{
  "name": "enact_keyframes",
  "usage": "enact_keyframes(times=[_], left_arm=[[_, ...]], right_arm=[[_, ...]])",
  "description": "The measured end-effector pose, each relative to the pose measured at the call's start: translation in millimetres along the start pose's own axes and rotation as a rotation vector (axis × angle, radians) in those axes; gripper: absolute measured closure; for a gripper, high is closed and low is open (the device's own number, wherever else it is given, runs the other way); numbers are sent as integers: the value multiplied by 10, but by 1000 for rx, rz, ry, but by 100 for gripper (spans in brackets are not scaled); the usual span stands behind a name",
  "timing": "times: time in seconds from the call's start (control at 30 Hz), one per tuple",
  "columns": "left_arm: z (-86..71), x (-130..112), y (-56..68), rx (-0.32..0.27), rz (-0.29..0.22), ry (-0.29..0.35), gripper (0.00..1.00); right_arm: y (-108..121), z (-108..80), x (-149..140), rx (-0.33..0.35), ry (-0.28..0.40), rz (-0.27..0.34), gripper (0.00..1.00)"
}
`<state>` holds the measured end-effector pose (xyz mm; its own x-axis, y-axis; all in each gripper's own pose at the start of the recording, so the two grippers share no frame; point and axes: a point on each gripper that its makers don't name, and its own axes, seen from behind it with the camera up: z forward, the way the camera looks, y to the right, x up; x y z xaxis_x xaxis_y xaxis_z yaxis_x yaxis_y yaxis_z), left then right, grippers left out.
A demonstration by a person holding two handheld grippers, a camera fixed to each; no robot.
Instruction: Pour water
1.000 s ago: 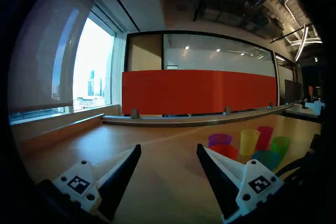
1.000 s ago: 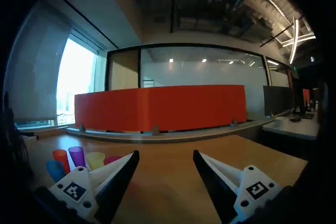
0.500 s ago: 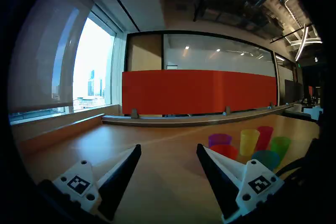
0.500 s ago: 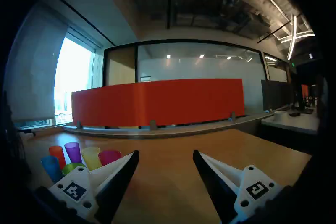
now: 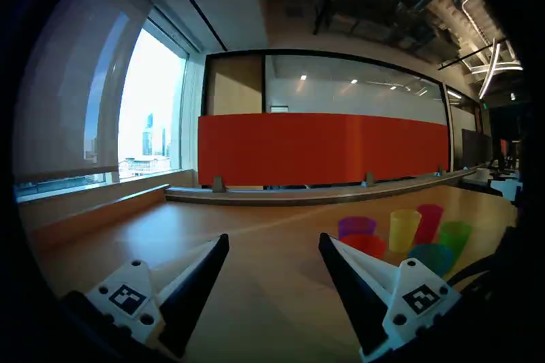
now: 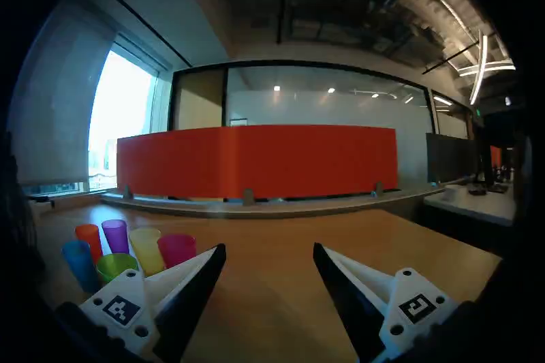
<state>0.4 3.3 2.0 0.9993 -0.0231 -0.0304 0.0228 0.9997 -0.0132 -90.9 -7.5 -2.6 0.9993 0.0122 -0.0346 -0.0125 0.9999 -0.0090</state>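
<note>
Colour reference
Orange cup (image 6: 88, 235), purple cup (image 6: 115, 234), yellow cup (image 6: 146, 247), pink cup (image 6: 176, 248), green cup (image 6: 116, 266), blue cup (image 6: 76, 262); red-orange divider (image 6: 259, 159); tan wood-grain table (image 6: 272, 295).

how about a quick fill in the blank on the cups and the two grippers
1. Counting the green cup, the wooden table holds ___ cups in all.
2. In the right gripper view, the yellow cup stands between the purple cup and the ___ one.
3. The left gripper and the right gripper hold nothing, and both are ___.

Missing words: six; pink; open
</note>
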Motion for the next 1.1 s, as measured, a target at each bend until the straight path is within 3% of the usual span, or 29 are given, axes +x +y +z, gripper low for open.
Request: enact_keyframes(times=[1.1], left_arm=[[-5, 6, 0, 0, 0, 0, 2]], right_arm=[[4, 26, -20, -11, -9, -20, 1]])
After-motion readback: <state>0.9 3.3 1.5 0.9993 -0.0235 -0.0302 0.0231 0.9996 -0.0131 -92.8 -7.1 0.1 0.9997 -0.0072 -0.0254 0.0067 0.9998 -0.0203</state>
